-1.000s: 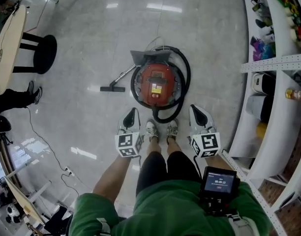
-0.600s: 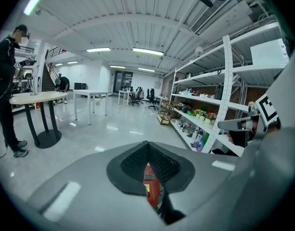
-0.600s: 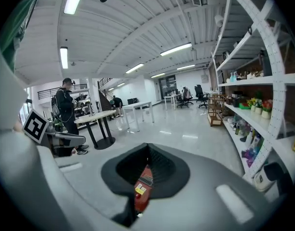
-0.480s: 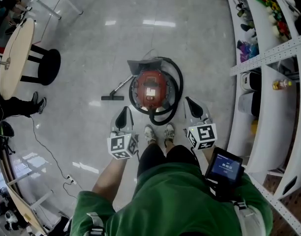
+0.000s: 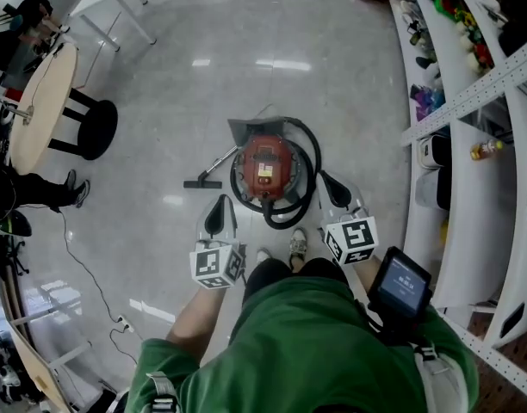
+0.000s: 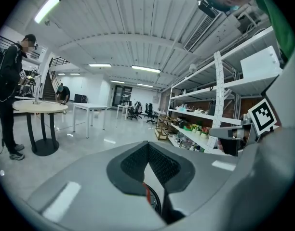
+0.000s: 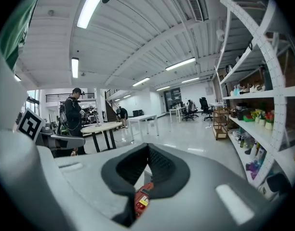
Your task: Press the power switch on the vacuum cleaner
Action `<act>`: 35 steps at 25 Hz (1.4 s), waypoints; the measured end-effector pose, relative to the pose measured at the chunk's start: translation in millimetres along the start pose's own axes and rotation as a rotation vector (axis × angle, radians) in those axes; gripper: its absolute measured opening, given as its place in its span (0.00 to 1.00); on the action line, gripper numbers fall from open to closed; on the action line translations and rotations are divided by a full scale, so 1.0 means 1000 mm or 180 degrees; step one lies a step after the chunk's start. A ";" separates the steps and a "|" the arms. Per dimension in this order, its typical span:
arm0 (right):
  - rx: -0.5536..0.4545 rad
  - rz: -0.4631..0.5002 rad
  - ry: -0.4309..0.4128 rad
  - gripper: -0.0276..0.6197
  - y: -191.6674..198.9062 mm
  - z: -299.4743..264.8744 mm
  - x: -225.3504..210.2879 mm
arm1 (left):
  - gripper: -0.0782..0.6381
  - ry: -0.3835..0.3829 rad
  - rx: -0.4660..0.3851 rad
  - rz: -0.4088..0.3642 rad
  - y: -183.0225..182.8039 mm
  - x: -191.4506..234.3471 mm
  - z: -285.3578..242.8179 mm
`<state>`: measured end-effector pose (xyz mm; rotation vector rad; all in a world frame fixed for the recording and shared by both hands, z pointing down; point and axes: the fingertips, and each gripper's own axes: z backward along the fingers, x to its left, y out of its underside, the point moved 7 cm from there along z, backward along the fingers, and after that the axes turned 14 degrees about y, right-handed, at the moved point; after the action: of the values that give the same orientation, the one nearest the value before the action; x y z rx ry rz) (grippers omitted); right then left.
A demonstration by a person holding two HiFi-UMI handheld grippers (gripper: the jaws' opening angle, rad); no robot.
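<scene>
The red vacuum cleaner [image 5: 265,169] stands on the grey floor just ahead of my feet. Its black hose [image 5: 308,166] is coiled round it, and the wand ends in a floor nozzle [image 5: 201,182] to its left. My left gripper [image 5: 220,206] hangs shut to the near left of the vacuum, apart from it. On the near right, my right gripper [image 5: 327,181] is also shut, with its tip by the hose. In the left gripper view the gripper [image 6: 148,146] shows a sliver of red body and hose [image 6: 152,198] below its closed pads. Under the right gripper [image 7: 148,147], the red body [image 7: 143,199] shows.
A round table [image 5: 41,101] and a black stool base [image 5: 96,128] stand at the left, with a person's legs [image 5: 35,189] beside them. White shelving [image 5: 470,119] full of goods runs along the right. A thin cable [image 5: 81,261] trails on the floor at lower left.
The head view has pulled back, so the vacuum looks smaller and sits lower in the frame. Both grippers stay shut on either side of it. The right tip is now closer to the hose.
</scene>
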<state>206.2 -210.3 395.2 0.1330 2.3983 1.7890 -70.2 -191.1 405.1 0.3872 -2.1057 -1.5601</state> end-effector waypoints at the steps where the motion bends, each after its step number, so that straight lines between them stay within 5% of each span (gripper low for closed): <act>1: -0.0008 0.0001 -0.0012 0.05 -0.001 0.004 0.003 | 0.12 0.0010 -0.0020 -0.0013 -0.003 -0.001 0.005; 14: -0.0123 0.0088 0.0076 0.05 -0.007 0.075 0.073 | 0.12 0.0232 -0.0277 -0.0097 -0.010 0.006 0.089; 27: -0.0165 0.0063 0.0440 0.05 0.018 0.190 0.132 | 0.12 0.0596 -0.0316 -0.0105 0.013 -0.007 0.188; 35: -0.0188 0.0062 0.0494 0.05 0.023 0.226 0.144 | 0.12 0.0573 -0.0284 -0.0095 0.011 -0.015 0.220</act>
<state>102.0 32.1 344.4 0.0110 2.4513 1.9438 -175.6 -1.9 362.0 0.5100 -1.8955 -1.5679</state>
